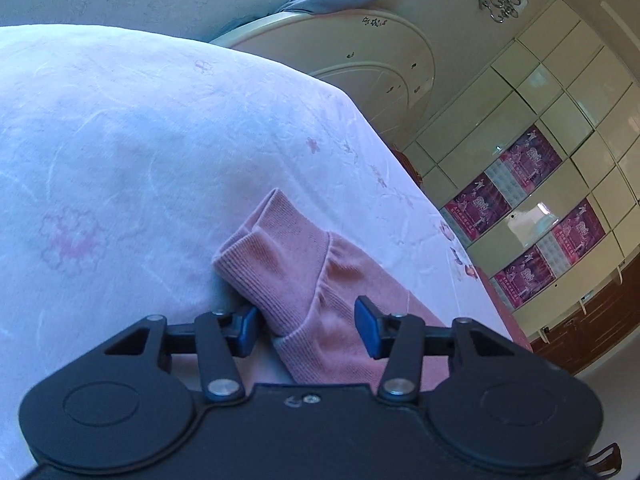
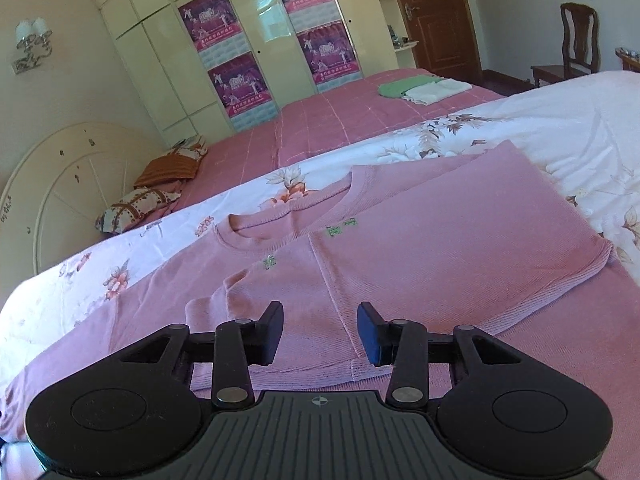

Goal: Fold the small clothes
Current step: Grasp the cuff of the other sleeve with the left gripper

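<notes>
A small pink knit sweater (image 2: 400,240) lies flat on the floral quilt (image 2: 540,128), neck hole toward the far side, its right part folded over the body. My right gripper (image 2: 320,330) is open and empty, just above the sweater's near hem. In the left wrist view, the sweater's ribbed sleeve cuff (image 1: 272,252) lies on the pale quilt (image 1: 120,140). My left gripper (image 1: 306,326) is open, its blue pads (image 1: 366,326) on either side of the sleeve, not closed on it.
A pink bedspread (image 2: 340,120) lies beyond the quilt, with folded green and white clothes (image 2: 424,89) on it and pillows (image 2: 160,184) by the round headboard (image 2: 68,192). Cream wardrobes (image 2: 248,40), a door and a wooden chair (image 2: 568,52) stand behind.
</notes>
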{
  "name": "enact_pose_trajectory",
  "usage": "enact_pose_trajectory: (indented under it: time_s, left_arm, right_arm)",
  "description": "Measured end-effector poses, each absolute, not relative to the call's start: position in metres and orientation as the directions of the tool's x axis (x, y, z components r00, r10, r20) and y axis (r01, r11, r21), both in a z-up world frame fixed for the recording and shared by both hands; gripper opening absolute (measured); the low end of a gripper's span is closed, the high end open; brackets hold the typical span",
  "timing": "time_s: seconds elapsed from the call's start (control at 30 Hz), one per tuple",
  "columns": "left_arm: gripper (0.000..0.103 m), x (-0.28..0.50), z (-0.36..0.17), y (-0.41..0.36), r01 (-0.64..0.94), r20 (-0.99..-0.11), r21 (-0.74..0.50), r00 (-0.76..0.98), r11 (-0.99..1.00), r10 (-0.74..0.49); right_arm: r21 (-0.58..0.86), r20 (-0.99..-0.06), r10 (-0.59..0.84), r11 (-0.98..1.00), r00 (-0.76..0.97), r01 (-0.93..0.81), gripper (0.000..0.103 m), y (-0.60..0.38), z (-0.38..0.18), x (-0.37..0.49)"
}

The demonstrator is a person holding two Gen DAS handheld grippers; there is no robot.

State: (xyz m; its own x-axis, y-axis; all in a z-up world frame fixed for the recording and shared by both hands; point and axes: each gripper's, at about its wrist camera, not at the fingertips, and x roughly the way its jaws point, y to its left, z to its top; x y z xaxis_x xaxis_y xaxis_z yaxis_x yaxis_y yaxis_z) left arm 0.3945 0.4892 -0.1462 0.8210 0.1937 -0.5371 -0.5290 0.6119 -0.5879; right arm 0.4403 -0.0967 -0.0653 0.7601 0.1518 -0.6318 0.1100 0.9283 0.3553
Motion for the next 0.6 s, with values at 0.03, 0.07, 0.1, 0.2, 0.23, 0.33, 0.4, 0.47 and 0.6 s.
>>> enact_pose_trajectory:
  time_s: [0.03,0.07,0.1,0.2,0.23,0.33,0.4,0.47,0.6]
  left_arm:
    - [0.038,0.393,-0.147,0.492,-0.527,-0.538,-0.580,0.820,0.621,0.194]
    - [0.030,0.395,-0.147,0.493,-0.530,-0.542,-0.572,0.817,0.626,0.197]
    - [0.021,0.396,-0.148,0.494,-0.535,-0.548,-0.564,0.813,0.629,0.199]
    - [0.014,0.392,-0.150,0.502,-0.532,-0.555,-0.552,0.809,0.642,0.194]
    - [0.014,0.392,-0.150,0.501,-0.531,-0.557,-0.540,0.807,0.653,0.196]
    - [0.013,0.393,-0.146,0.499,-0.527,-0.562,-0.518,0.804,0.674,0.197]
    - [0.013,0.393,-0.141,0.497,-0.518,-0.551,-0.519,0.811,0.680,0.197]
    - [0.013,0.392,-0.138,0.495,-0.515,-0.544,-0.515,0.814,0.685,0.204]
    - [0.012,0.391,-0.119,0.473,-0.487,-0.510,-0.452,0.829,0.747,0.231]
  right_arm:
    - [0.323,-0.640,0.134,0.940,0.757,0.107,0.042,-0.093,-0.068,0.443]
    - [0.298,-0.651,0.123,0.949,0.749,0.103,0.042,-0.090,-0.071,0.447]
    - [0.264,-0.661,0.105,0.959,0.743,0.099,0.041,-0.087,-0.075,0.450]
    - [0.127,-0.690,0.046,0.990,0.722,0.058,0.030,-0.074,-0.088,0.459]
    - [0.070,-0.723,0.018,0.996,0.691,0.047,0.030,-0.069,-0.098,0.464]
    - [-0.025,-0.731,-0.016,1.000,0.682,-0.003,0.029,-0.058,-0.113,0.465]
    - [-0.039,-0.730,-0.019,0.999,0.683,-0.014,0.029,-0.056,-0.112,0.465]
    - [-0.011,-0.712,0.003,1.000,0.702,-0.016,0.029,-0.059,-0.107,0.460]
    - [0.041,-0.677,0.046,0.999,0.734,-0.025,0.029,-0.063,-0.098,0.447]
